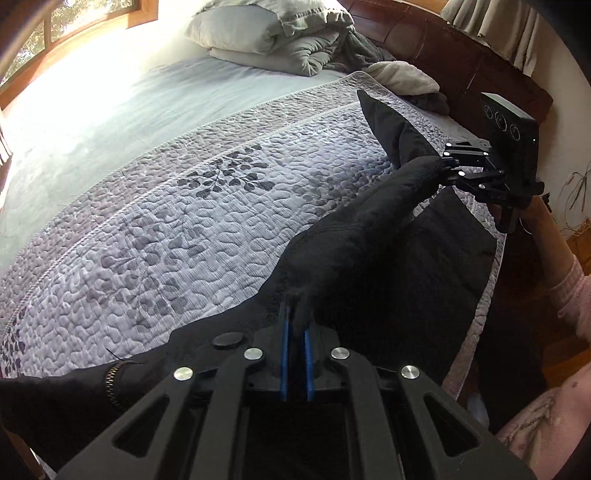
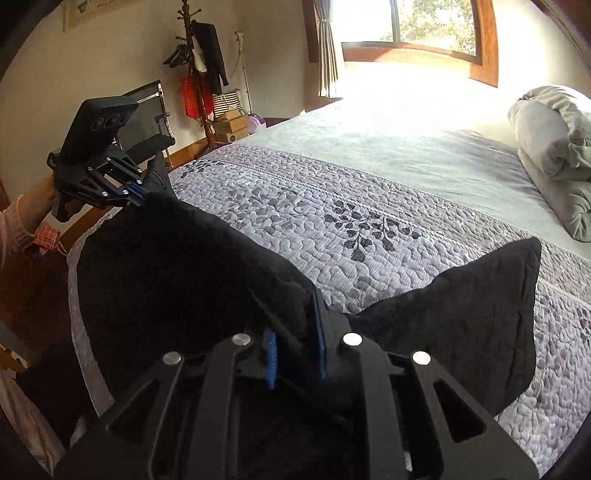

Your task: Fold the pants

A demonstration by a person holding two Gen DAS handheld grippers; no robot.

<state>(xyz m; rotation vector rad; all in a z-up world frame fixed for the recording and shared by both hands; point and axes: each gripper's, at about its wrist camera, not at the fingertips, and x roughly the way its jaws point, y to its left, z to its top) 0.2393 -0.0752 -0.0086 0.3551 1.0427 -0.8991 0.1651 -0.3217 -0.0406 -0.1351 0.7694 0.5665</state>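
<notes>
While both grippers are pinching black pants point(image 1: 354, 254) — left gripper point(image 1: 296, 314) clamped, right gripper point(image 2: 295, 317) loosening slightly — fabric is hanging above quilt point(image 1: 166, 221); folding seems barely begun.

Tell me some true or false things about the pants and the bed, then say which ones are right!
1. The pants are black. True.
2. Only one gripper holds the pants. False: the left gripper and the right gripper each pinch the cloth.
3. The pants lie flat on the quilt. False: they hang lifted between the two grippers, with a part draped over the bed's edge.
4. The quilt has a leaf pattern. True.
5. The gripper fingers are red. False: they are blue.
6. Pillows are piled at the far end of the bed. True.
</notes>
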